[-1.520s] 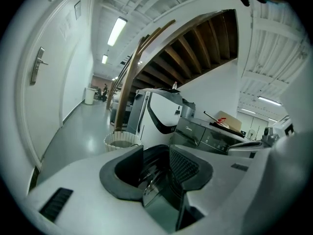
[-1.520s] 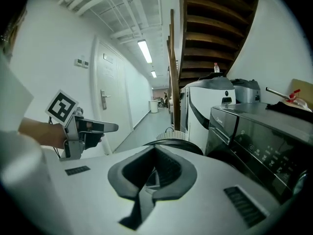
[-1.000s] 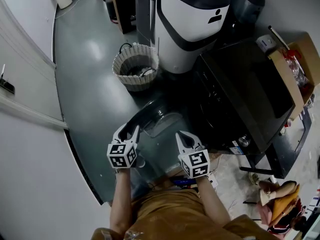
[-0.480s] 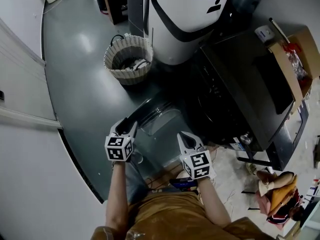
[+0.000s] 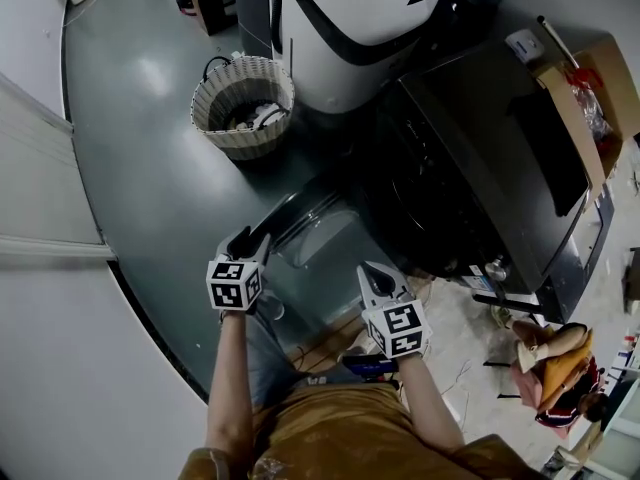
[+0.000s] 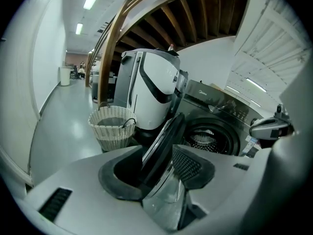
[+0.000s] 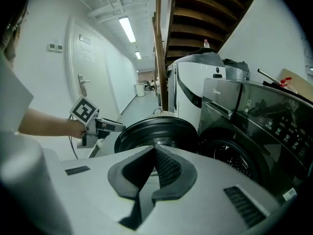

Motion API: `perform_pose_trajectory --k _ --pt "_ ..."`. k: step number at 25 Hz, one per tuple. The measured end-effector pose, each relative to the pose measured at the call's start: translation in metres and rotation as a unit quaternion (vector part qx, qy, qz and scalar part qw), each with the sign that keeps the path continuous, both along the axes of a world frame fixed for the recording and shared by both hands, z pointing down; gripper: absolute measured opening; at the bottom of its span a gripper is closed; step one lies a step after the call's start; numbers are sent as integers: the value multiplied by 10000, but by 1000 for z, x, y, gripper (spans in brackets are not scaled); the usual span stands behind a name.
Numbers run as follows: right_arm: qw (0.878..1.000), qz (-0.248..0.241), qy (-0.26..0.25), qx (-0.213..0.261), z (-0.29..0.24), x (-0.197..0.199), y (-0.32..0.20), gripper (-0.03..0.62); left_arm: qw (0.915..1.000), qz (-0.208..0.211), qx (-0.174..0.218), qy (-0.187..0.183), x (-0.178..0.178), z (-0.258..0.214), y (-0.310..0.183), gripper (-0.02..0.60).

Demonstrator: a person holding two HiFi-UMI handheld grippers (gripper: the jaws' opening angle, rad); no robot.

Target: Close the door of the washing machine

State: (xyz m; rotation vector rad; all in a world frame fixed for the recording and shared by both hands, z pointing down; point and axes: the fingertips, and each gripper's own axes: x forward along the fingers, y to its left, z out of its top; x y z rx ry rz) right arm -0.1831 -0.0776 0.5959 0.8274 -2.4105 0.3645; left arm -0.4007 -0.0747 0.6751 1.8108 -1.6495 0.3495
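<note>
The dark front-loading washing machine (image 5: 480, 158) stands at the right with its round glass door (image 5: 320, 236) swung wide open towards me. My left gripper (image 5: 250, 243) is at the door's outer edge. In the left gripper view its jaws (image 6: 155, 160) are opening, and the door's rim (image 6: 164, 141) stands between the pads. The drum opening (image 6: 210, 138) shows behind. My right gripper (image 5: 372, 273) hangs in front of the door's inner face (image 7: 156, 131). It (image 7: 155, 151) is shut with nothing in it.
A wicker basket (image 5: 243, 103) sits on the grey floor left of the machine. A tall white appliance (image 5: 350, 8) stands behind the basket. A cardboard box (image 5: 600, 108) rests beyond the machine's top. White wall panels run along the left.
Both grippers have sunk lower. The left one has moved in to the door's outer edge, and its jaws stand wider. The view has shifted, so the basket sits higher in the picture.
</note>
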Motion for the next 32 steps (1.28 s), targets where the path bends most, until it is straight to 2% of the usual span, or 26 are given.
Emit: perform_pose_trajectory --k 4,9,23,32 --pt "9999 68 66 -59 7 5 0 12 9999 106 -84 64 2 12 -6 209" --pt "9998 142 103 -103 12 10 -1 12 9993 112 -72 354 5 20 -12 218" --pt "9996 233 69 -145 12 24 1 12 9992 101 -337 181 6 29 -15 216" --pt "9994 313 3 -124 5 35 1 12 9987 42 -458 213 13 28 -11 216"
